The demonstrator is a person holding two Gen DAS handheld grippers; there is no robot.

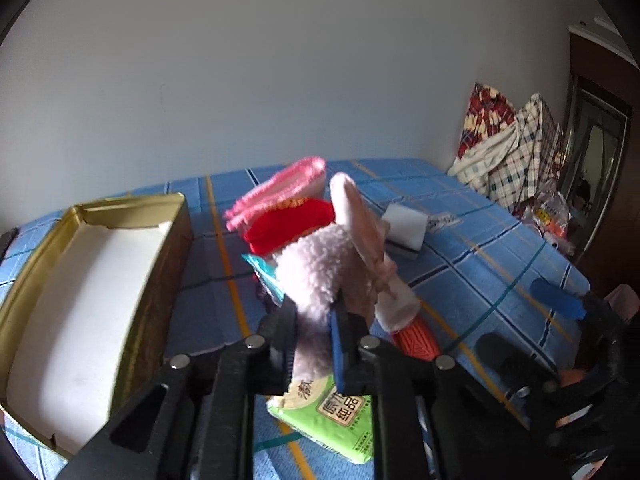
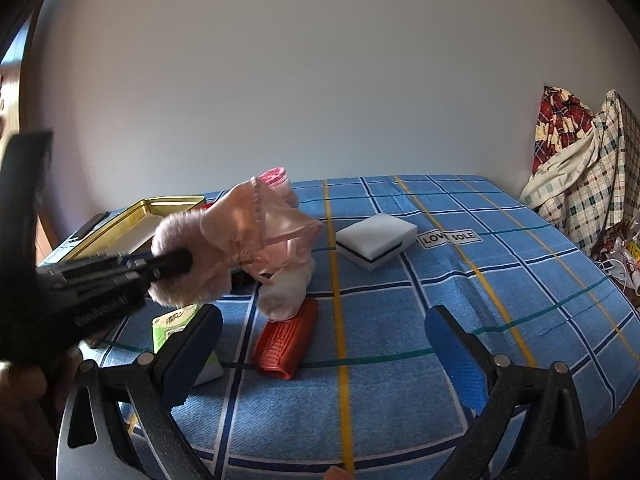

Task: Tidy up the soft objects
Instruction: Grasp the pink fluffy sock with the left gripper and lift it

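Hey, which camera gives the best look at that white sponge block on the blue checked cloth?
The right wrist view: the white sponge block lies whole and unobstructed on the cloth, its dark bottom layer visible. The left wrist view shows the block partly hidden behind the pink plush toy.

Bed [image 2: 400, 400]: tin box [image 1: 100, 300] at left | plush toy [image 1: 320, 272] right of box, lifted above tissue pack [image 1: 340, 420] | ribbed roll [image 2: 286, 340] lying right of pack | sponge block [image 2: 376, 240] behind roll | clothes pile [image 2: 580, 176] far right
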